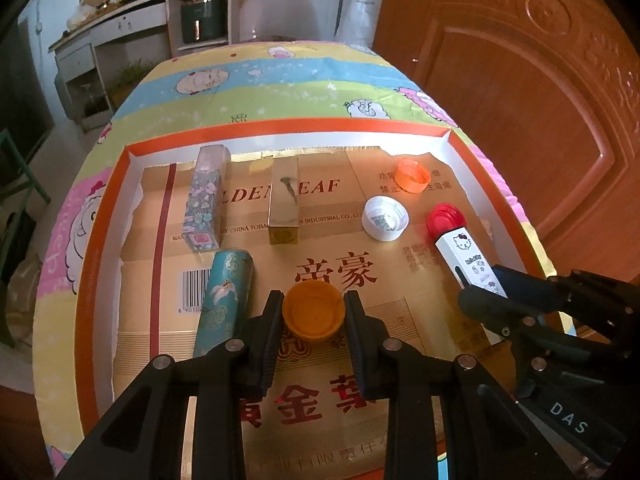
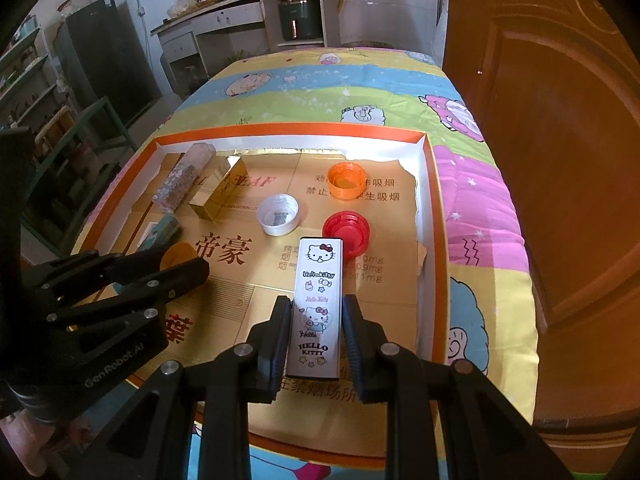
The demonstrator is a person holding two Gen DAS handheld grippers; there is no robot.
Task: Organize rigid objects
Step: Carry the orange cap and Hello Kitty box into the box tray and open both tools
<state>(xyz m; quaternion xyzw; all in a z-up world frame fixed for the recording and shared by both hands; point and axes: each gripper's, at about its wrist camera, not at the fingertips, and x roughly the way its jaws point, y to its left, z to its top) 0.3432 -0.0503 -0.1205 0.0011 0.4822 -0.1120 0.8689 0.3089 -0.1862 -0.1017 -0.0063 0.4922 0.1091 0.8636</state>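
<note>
My left gripper [image 1: 313,312] is shut on a yellow-orange cap [image 1: 313,315], held just over the gold cardboard floor of the orange-rimmed tray [image 1: 92,240]. My right gripper [image 2: 316,320] is shut on a white Hello Kitty box [image 2: 318,304], whose far end touches a red cap [image 2: 347,230]. A teal tube [image 1: 226,296] lies left of the held cap. A floral box [image 1: 204,196] and a gold box [image 1: 285,200] lie at the back left. A white cap [image 1: 385,217] and an orange cap [image 1: 413,175] sit at the back right.
The tray lies on a table under a colourful cartoon cloth [image 1: 280,76]. A wooden door [image 1: 520,100] stands close on the right. Kitchen counters [image 1: 132,24] and shelves [image 2: 32,92] are at the back left.
</note>
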